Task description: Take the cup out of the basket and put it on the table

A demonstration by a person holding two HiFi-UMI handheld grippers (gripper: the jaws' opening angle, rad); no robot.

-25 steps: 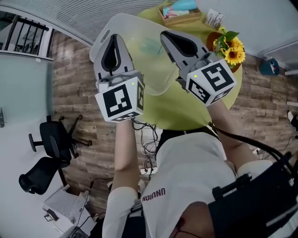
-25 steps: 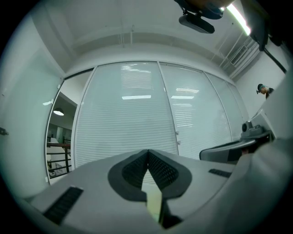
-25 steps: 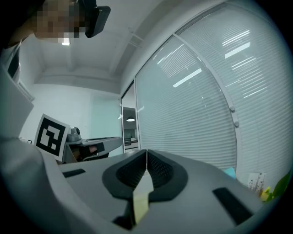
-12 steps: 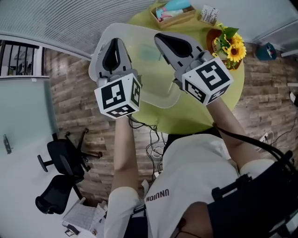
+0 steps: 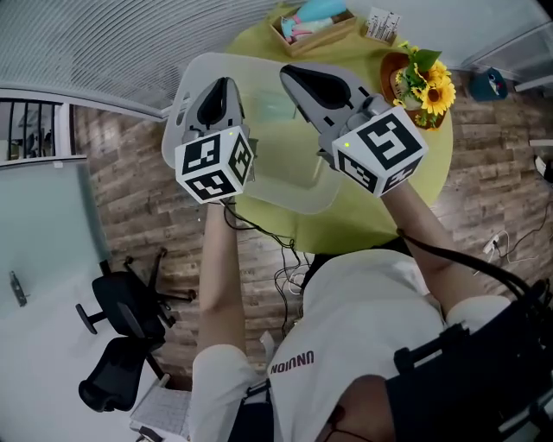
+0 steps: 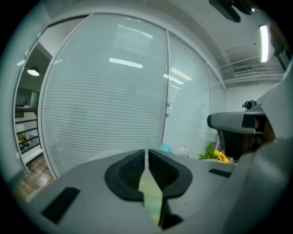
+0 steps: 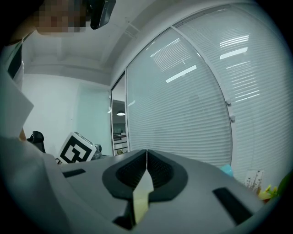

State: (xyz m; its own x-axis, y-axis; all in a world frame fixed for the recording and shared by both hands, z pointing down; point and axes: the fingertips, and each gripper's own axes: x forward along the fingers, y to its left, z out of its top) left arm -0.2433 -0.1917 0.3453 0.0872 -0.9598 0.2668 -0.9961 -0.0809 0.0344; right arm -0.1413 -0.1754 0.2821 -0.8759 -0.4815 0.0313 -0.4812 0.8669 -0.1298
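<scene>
Compared with a second ago, the office chair is sitting lower in the lower left of the frame. The left gripper is lying slightly higher, and the right gripper is lying further to the left. More of the wooden tray is showing at the top edge. Both grippers are still keeping their jaws pressed together with nothing between them.

Counting from near to far, one person in a white shirt is filling the bottom of the frame. Two grippers are reaching up the middle over one translucent basket. One pale green cup is showing faintly inside the basket, between the two grippers, though its outline is blurred. One round yellow-green table is carrying the basket. One bunch of sunflowers is standing at the upper right, beside the one wooden tray.
</scene>
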